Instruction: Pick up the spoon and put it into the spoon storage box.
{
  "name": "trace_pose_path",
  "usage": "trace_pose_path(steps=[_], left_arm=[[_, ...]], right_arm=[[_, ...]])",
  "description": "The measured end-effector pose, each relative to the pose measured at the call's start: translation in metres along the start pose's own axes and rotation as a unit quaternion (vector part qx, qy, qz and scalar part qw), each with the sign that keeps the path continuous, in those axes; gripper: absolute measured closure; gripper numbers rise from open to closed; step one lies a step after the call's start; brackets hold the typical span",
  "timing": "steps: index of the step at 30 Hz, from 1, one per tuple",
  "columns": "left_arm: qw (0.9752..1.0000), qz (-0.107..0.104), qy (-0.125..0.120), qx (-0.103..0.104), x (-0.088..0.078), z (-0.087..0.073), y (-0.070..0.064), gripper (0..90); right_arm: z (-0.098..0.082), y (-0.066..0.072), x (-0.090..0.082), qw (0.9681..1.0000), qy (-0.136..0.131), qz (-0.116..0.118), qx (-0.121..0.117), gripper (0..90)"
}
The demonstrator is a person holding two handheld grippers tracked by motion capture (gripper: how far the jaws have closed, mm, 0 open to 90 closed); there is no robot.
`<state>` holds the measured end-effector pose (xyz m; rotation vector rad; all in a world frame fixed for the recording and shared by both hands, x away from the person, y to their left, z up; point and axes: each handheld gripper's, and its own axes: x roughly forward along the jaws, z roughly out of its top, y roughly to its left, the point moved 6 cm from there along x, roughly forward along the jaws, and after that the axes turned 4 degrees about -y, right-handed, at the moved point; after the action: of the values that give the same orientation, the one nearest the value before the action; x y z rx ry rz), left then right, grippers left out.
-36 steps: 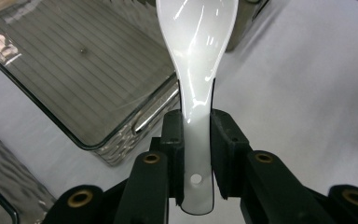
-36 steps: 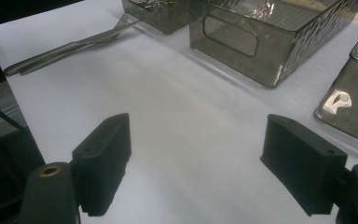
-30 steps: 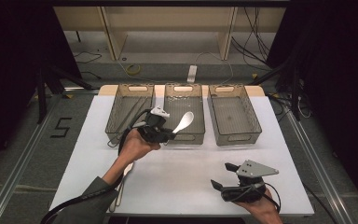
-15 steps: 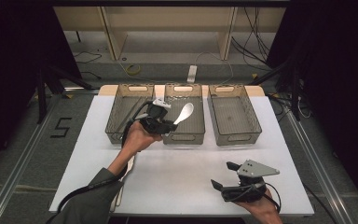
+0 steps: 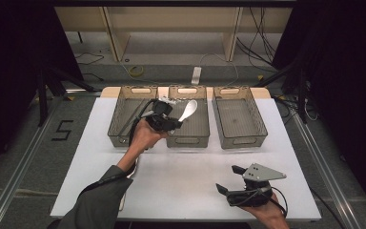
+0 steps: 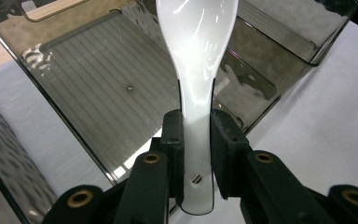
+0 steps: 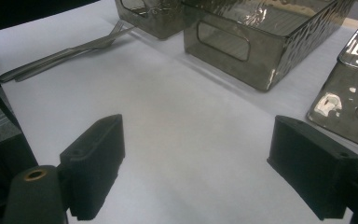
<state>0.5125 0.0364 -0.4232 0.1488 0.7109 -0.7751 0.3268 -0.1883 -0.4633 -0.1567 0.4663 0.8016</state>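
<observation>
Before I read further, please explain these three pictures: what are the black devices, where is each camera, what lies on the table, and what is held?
There is no robot. A person sits at a white table and holds a two-jaw tool in each hand.

The high view looks down from above the person. The left tool is over the middle tray of three clear smoky trays; the left tray and right tray stand beside it.

The left gripper view rides on that tool. Its jaws are shut on the handle of a white spoon, whose bowl points out over the tray.

The right gripper view rides on the right tool, which rests near the table's front edge with jaws wide apart, holding nothing. It shows metal cutlery, at least one fork, lying on the table.
</observation>
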Motion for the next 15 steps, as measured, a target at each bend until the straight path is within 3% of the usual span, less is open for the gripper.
trace_pose_path(steps=[15], left_arm=[[0.9998,0.014,-0.003,-0.016,0.015,0.011,0.009,75.8]], right_arm=[[0.0,0.001,0.0,1.0,-0.002,0.003,0.003,19.0]])
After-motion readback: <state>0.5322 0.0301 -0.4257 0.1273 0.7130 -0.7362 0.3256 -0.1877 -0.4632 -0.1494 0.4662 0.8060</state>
